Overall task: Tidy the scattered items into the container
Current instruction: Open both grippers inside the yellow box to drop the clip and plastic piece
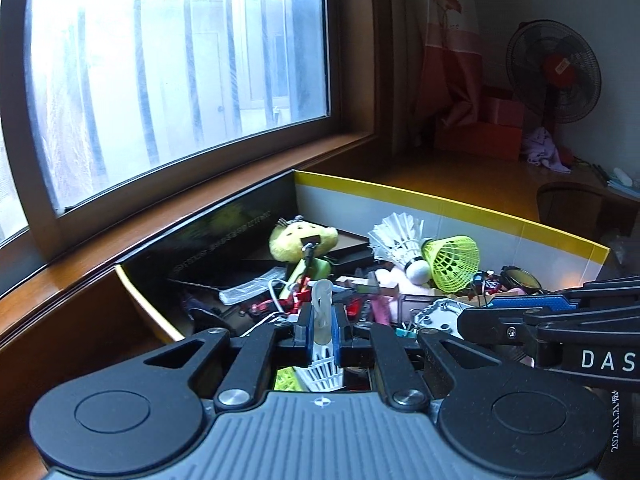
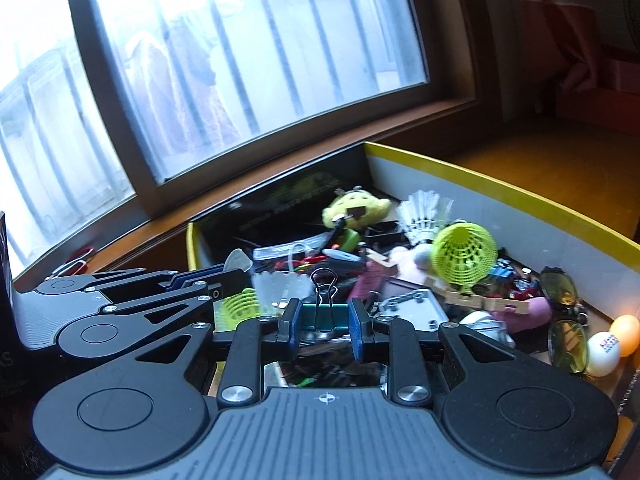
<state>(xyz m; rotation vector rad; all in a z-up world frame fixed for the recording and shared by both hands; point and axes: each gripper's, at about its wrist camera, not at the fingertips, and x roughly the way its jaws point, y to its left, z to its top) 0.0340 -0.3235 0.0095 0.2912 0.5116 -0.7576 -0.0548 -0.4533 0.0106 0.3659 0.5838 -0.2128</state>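
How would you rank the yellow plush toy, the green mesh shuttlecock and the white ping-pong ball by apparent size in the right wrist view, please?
1. Green mesh shuttlecock
2. Yellow plush toy, close behind; it lies farther back, so this order is unsure
3. White ping-pong ball, clearly smallest

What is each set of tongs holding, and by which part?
Left tongs: a white plastic shuttlecock, apparently by its narrow end. Right tongs: a teal binder clip, gripped across its body ends.
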